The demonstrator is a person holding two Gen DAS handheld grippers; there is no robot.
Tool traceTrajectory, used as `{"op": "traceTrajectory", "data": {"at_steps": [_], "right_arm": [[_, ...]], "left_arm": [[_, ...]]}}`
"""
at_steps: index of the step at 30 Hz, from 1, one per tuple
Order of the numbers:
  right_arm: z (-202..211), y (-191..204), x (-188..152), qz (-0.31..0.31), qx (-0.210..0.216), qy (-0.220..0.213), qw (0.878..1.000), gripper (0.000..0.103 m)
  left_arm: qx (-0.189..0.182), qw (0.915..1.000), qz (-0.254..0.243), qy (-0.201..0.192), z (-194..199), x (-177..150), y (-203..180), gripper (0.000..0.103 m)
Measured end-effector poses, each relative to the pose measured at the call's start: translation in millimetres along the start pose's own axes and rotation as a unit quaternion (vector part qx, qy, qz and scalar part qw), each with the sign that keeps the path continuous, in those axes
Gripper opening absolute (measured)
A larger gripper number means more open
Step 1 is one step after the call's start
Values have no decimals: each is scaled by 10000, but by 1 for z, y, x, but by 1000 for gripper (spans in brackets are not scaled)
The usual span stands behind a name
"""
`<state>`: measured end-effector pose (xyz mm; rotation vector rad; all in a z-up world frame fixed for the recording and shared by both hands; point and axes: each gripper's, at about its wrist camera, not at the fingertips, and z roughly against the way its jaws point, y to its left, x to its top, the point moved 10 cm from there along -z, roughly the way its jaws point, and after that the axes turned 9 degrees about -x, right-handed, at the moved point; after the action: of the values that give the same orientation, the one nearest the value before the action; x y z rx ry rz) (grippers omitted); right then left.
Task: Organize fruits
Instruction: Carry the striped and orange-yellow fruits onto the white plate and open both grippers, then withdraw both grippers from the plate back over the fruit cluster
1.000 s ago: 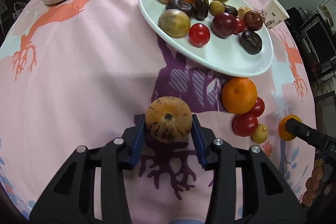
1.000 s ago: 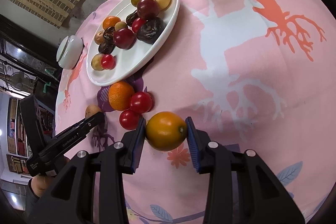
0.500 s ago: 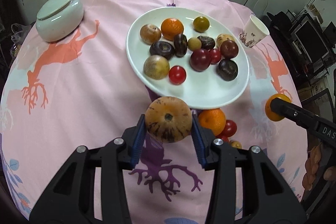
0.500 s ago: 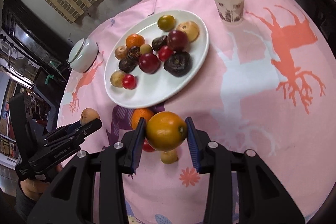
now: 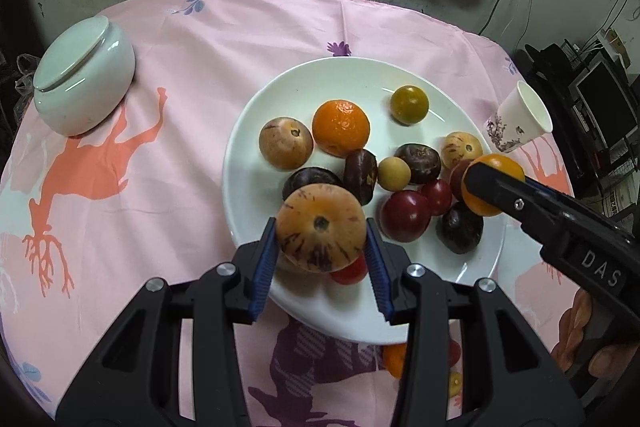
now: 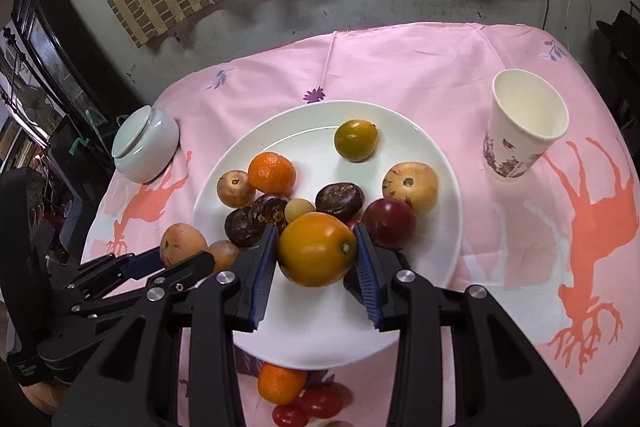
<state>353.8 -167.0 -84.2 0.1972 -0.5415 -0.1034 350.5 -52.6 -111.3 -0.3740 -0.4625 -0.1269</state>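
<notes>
My left gripper point(image 5: 321, 233) is shut on a tan speckled round fruit point(image 5: 320, 223) and holds it above the near left part of the white plate point(image 5: 340, 83). My right gripper point(image 6: 317, 247) is shut on a smooth orange-yellow fruit point(image 6: 314, 255) above the near part of the same plate point(image 6: 304, 123). Each gripper shows in the other's view: the right gripper point(image 5: 492, 187) over the plate's right side, the left gripper point(image 6: 180, 257) at the plate's left rim. Several fruits lie on the plate: oranges, dark plums, red tomatoes, tan fruits.
A pale lidded bowl point(image 5: 80, 83) stands at the far left of the pink cloth. A paper cup point(image 6: 524, 131) stands right of the plate. Loose on the cloth near the plate's front edge lie an orange point(image 6: 280, 383) and red tomatoes point(image 6: 316, 403).
Both grippers have lifted their fruits off the cloth and carried them forward over the plate. The right gripper has also rolled. Neither grip has changed.
</notes>
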Motion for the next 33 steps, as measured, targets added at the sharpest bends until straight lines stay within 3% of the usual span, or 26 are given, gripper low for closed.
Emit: {"op": "traceTrajectory", "data": {"at_steps": [6, 7, 8, 9, 10, 15, 17, 22, 27, 28, 33], "right_arm": [[-25, -8, 9, -653, -37, 218, 9976, 41], [-24, -9, 9, -748, -21, 179, 9970, 41], [-22, -10, 9, -799, -9, 136, 9967, 50], [-19, -9, 10, -857, 93, 28, 9963, 72], [-14, -8, 10, -843, 143, -56, 9963, 76], [10, -8, -5, -706, 221, -122, 9972, 76], [19, -14, -21, -811, 287, -31, 9963, 76], [35, -40, -67, -1097, 149, 229, 9936, 76], [48, -54, -119, -1036, -193, 470, 9933, 76], [49, -56, -128, -971, -320, 508, 9935, 75], [54, -55, -172, -533, -628, 699, 9941, 75]], "left_arm": [[133, 9996, 188, -136, -10, 14, 7, 44], [104, 9994, 235, -215, -8, 15, 8, 54], [70, 9992, 260, -289, -4, 15, 7, 56], [34, 9992, 231, -323, -1, 15, 5, 56], [17, 9994, 172, -308, 1, 13, 3, 56], [-44, 9994, 155, -290, 19, -9, 2, 58], [85, 9996, 146, -246, 25, -24, 6, 67], [104, 9991, 388, 101, 31, -72, 19, 67], [127, 9968, 654, 446, 37, -118, 29, 72], [155, 9964, 664, 499, 39, -127, 30, 76], [255, 9964, 501, 638, 46, -153, 26, 76]]}}
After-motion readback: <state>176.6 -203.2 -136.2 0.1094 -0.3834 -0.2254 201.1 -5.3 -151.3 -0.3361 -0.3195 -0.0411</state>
